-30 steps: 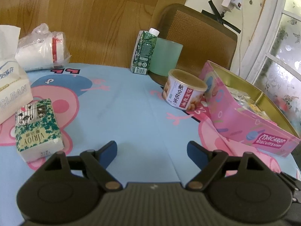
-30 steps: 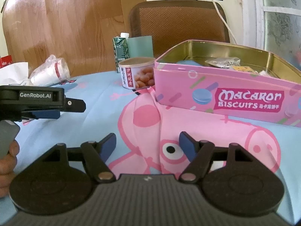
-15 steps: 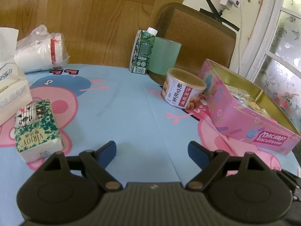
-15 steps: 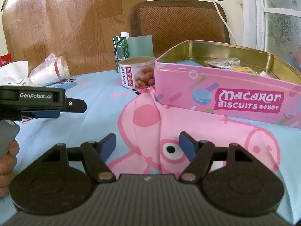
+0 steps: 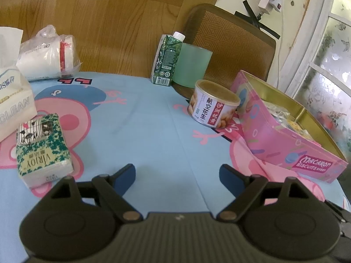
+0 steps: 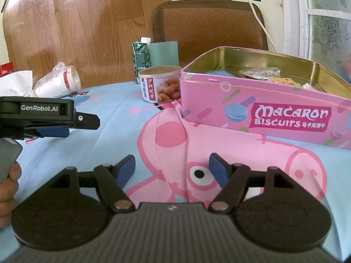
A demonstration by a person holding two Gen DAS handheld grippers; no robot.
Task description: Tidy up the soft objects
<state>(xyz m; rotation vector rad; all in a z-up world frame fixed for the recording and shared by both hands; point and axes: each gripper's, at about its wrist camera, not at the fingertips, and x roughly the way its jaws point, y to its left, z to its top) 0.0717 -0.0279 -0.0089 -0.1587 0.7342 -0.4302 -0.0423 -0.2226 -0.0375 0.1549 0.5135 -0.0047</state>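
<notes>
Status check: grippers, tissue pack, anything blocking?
Left gripper open, empty, above the cloth. Right gripper open, empty. Green tissue pack lying untouched, left of left gripper. No obstruction between them; peanut can off to the right.

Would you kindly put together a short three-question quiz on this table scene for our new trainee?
1. True or false: the left gripper holds the green tissue pack.
2. Which stands nearest the pink biscuit tin? A) peanut can B) green carton C) bagged paper cups
3. Fill in: the tin's lid is ____.

Key: 1 false, both grippers' jaws stand open and empty, including the right gripper; 2 A; 3 off.
</notes>
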